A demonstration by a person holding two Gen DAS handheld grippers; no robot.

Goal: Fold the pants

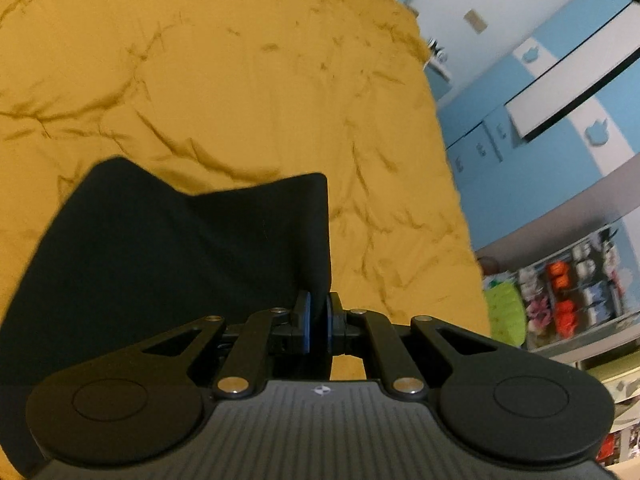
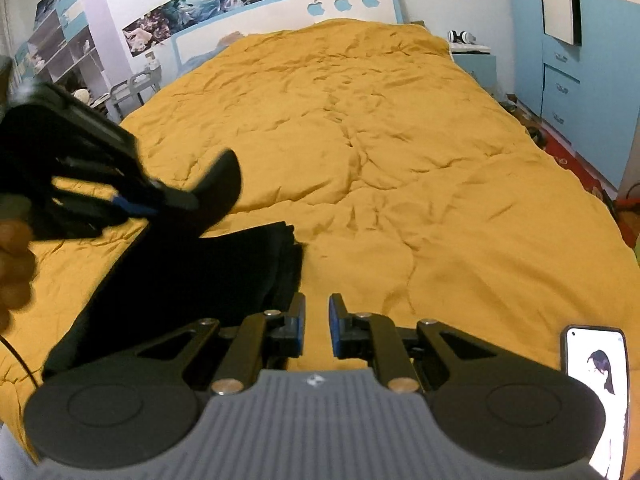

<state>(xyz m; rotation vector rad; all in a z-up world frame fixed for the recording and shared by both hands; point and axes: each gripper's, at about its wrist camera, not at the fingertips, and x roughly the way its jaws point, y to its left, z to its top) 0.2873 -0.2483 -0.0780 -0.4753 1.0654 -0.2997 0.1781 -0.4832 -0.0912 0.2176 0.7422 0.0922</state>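
Note:
The black pants (image 2: 192, 272) lie on the yellow bedspread (image 2: 380, 152) at the near left, partly folded. In the left wrist view my left gripper (image 1: 317, 320) is shut on a corner of the pants (image 1: 172, 252) and holds that part lifted, with the cloth hanging away from the fingers. In the right wrist view the left gripper (image 2: 132, 204) shows at the left, raised with black cloth in it. My right gripper (image 2: 317, 324) is open and empty, just right of the pants' edge and low over the bedspread.
A phone (image 2: 596, 396) with a lit screen lies at the near right on the bed. A blue nightstand (image 2: 476, 64) and blue-white wardrobe (image 2: 576, 80) stand to the right. A white headboard (image 2: 288, 12) is at the far end. Shelves (image 2: 60, 52) stand at the left.

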